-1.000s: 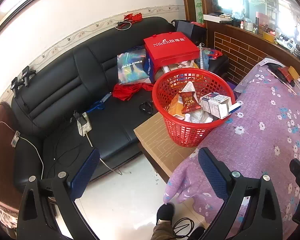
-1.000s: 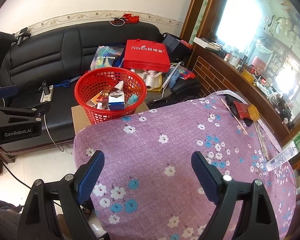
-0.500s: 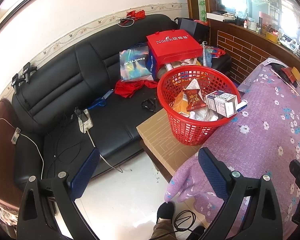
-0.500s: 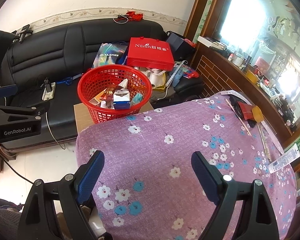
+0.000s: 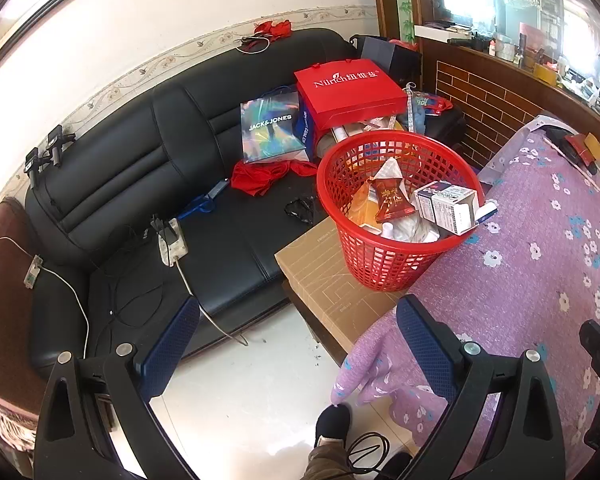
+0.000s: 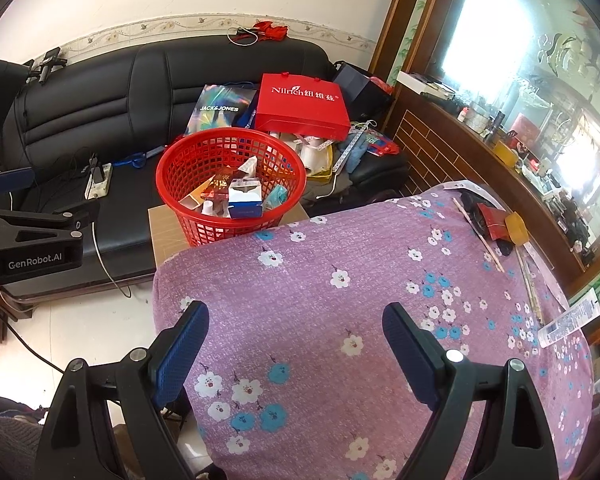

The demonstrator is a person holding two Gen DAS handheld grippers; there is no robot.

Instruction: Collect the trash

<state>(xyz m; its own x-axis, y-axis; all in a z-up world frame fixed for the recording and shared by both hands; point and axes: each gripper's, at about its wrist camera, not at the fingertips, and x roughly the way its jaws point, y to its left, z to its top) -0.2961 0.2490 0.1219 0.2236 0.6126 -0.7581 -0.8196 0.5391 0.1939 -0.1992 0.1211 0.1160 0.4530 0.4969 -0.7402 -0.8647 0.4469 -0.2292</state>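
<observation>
Since the earlier frames the views have slid a little — the basket (image 6: 230,184) sits lower and further right, nothing else changed. It stands on a cardboard box (image 5: 332,276) at the table's edge, already holding wrappers and a carton (image 5: 448,208). Left gripper (image 5: 296,344) and right gripper (image 6: 296,344) gape wide, empty. On the purple cloth (image 6: 340,280) a few items are left — likely trash.
</observation>
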